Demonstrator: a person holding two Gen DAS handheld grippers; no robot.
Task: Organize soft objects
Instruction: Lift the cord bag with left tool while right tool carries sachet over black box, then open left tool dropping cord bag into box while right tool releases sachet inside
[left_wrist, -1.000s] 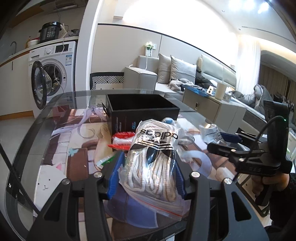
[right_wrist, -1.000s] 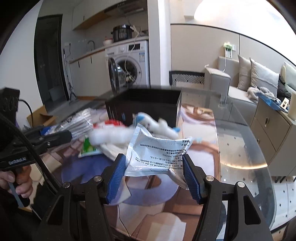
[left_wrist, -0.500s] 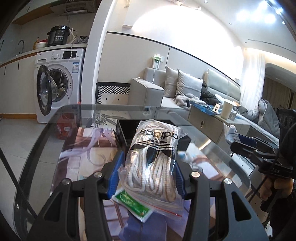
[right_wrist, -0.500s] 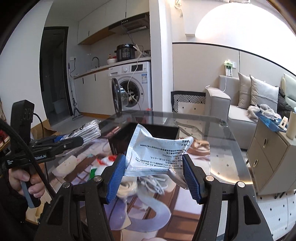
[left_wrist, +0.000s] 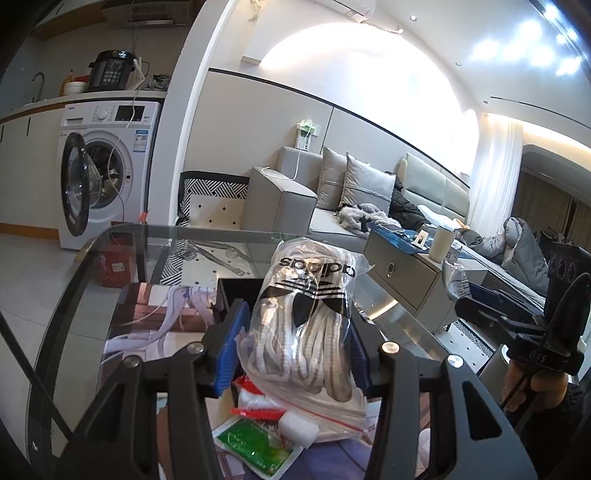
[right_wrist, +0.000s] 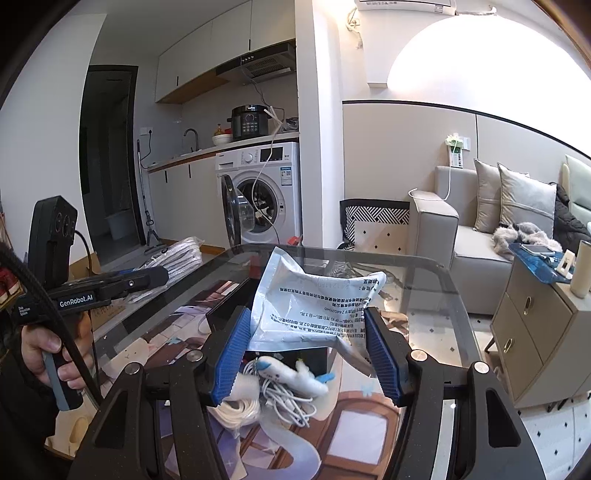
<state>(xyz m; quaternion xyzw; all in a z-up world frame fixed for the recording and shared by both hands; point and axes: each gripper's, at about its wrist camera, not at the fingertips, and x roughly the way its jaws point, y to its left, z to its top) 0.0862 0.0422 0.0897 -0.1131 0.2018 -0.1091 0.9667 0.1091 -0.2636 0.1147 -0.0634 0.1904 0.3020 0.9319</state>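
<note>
Bag of cord (left_wrist: 306, 332), clear plastic with a black trefoil logo, sits at the centre of the left wrist view; we see the left gripper (left_wrist: 293, 350) closed on it, blue pads pressing both sides, above the glass counter (left_wrist: 122, 258). Below it, at the bottom of the frame, lie a green packet (left_wrist: 255, 448) and a red-and-white packet (left_wrist: 258, 402). In the right wrist view, the right gripper (right_wrist: 308, 354) clamps a white printed pouch (right_wrist: 314, 306) at centre frame, crumpled between its blue pads. Beneath it we note a black box (right_wrist: 229, 314), a white cable bundle (right_wrist: 288, 400) and a white-and-blue toy (right_wrist: 291, 374). A hand (right_wrist: 44, 354) at the left edge grips the other tool's handle.
</note>
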